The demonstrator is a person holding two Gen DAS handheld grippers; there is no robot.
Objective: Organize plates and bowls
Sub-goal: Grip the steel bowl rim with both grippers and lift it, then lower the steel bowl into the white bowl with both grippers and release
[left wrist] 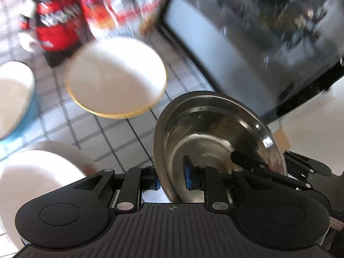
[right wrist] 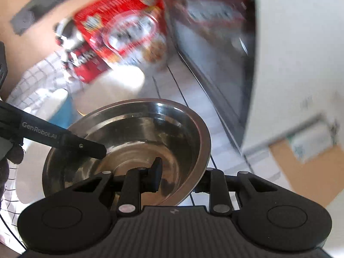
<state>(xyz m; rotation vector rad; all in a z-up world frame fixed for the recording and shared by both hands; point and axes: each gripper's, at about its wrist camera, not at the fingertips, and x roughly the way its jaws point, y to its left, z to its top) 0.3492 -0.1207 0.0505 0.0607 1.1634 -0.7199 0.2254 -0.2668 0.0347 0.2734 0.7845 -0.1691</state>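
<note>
Steel bowl [left wrist: 217,142], one item, held off the tabletop [left wrist: 120,137] and tilted, its wall pinched between both fingers of the left gripper [left wrist: 172,178]: one blue pad inside, one outside.

Left wrist view. Right gripper [left wrist: 279,169] enters from the right edge, one finger reaching into the steel bowl. On the checked tabletop beyond:
- yellow bowl [left wrist: 116,77], white inside, near centre
- blue bowl [left wrist: 15,99], at the left edge
- white dish [left wrist: 43,172], nearest, lower left
- red boxes [left wrist: 90,10], blurred, at the far edge
- black appliance [left wrist: 258,43], along the right side

Right wrist view. Same steel bowl [right wrist: 137,146], wall passing between the right gripper [right wrist: 178,178] fingers, one inside, one outside; whether they press on it, I cannot tell. Left gripper [right wrist: 64,137] finger comes in from the left, tip inside the bowl. Red boxes [right wrist: 120,32] and appliance [right wrist: 215,53] behind, blurred.

Step in hand, judged: carrying the steel bowl, or passing it between grippers, toward a stacking place. Next move calls for one secure grip before the other lets go, then levelling the bowl and lowering it rim-up, likely into or beside the yellow bowl, without knocking the boxes.
</note>
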